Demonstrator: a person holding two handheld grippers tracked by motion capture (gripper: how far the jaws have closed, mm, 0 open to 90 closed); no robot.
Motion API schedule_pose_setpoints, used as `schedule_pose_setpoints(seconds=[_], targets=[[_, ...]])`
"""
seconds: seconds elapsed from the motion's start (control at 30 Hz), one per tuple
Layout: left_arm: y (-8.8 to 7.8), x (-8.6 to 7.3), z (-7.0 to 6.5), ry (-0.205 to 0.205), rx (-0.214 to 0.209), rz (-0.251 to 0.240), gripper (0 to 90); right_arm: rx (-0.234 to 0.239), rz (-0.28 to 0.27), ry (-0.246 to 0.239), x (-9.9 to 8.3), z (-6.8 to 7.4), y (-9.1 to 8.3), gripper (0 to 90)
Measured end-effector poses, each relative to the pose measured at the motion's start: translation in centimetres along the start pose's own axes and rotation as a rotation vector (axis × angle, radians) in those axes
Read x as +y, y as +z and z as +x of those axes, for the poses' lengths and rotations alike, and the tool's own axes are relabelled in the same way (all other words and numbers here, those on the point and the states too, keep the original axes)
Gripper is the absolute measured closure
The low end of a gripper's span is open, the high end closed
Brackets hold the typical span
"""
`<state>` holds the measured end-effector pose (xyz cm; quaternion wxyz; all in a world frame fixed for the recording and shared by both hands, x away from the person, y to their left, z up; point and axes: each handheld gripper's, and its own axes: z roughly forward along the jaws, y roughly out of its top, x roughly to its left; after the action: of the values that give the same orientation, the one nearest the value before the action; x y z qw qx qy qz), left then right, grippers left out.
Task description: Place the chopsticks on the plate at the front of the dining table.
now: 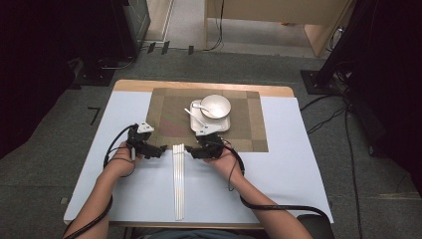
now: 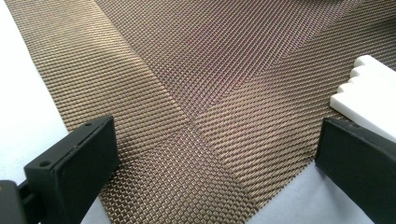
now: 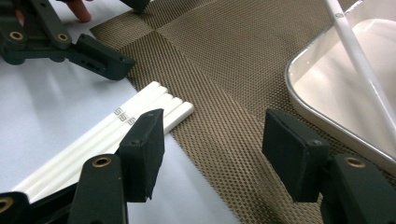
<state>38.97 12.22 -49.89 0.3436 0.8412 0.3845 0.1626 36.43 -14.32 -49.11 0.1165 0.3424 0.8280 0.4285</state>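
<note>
The person holds two grippers low over the near edge of the woven placemat [image 1: 209,117], one on each side of the white chopsticks [image 1: 178,181]. The chopsticks lie side by side on the pale table cover [image 1: 288,169], and their far tips rest just on the placemat edge.

The left gripper [image 1: 160,149] has its jaws wide apart and nothing is between them; in the left gripper view I see under them only the weave of the mat [image 2: 201,93]. The chopstick tips [image 2: 369,81] are just beyond its right jaw, not touching it.

The right gripper [image 1: 195,152] also has the jaws apart, with nothing in them. In the right gripper view the chopstick tips [image 3: 159,105] lie just in front of its left jaw and a little to the outside; I cannot tell if the jaw touches them. Ahead of its right jaw is the corner of a white square plate [image 3: 327,84], with a long white spoon handle [image 3: 359,56] across it. The other gripper [image 3: 100,58] is farther ahead on the left.

From above, a white bowl [image 1: 215,105] stands on this plate [image 1: 219,127], beyond the right gripper.
</note>
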Motion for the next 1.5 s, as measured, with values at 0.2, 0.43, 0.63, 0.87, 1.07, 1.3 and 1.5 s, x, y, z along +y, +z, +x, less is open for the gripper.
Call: schedule_pose_setpoints(seconds=[0.2,0.43,0.63,0.87,1.07,1.3,1.5], targets=[[0.0,0.0,0.0,0.000,0.000,0.001,0.0,0.008,0.007,-0.002,-0.1,0.4,0.3,39.1],[0.0,0.0,0.0,0.001,0.000,0.000,0.0,0.017,0.010,-0.008,-0.2,0.9,0.6,39.1],[0.0,0.0,0.0,0.001,0.000,0.000,0.0,0.027,0.010,-0.009,-0.1,1.3,0.8,39.1],[0.0,0.0,0.0,0.001,0.000,0.000,0.0,0.034,0.010,-0.012,0.0,1.4,1.0,39.2],[0.0,0.0,0.0,0.001,0.000,0.000,0.0,0.036,0.016,-0.018,-0.1,1.5,1.2,39.4],[0.0,0.0,0.0,0.001,0.000,0.000,0.0,0.039,0.021,-0.022,-0.1,1.7,1.4,39.5],[0.0,0.0,0.0,0.001,0.000,-0.001,0.0,0.039,0.022,-0.026,-0.2,1.8,1.4,39.9]])
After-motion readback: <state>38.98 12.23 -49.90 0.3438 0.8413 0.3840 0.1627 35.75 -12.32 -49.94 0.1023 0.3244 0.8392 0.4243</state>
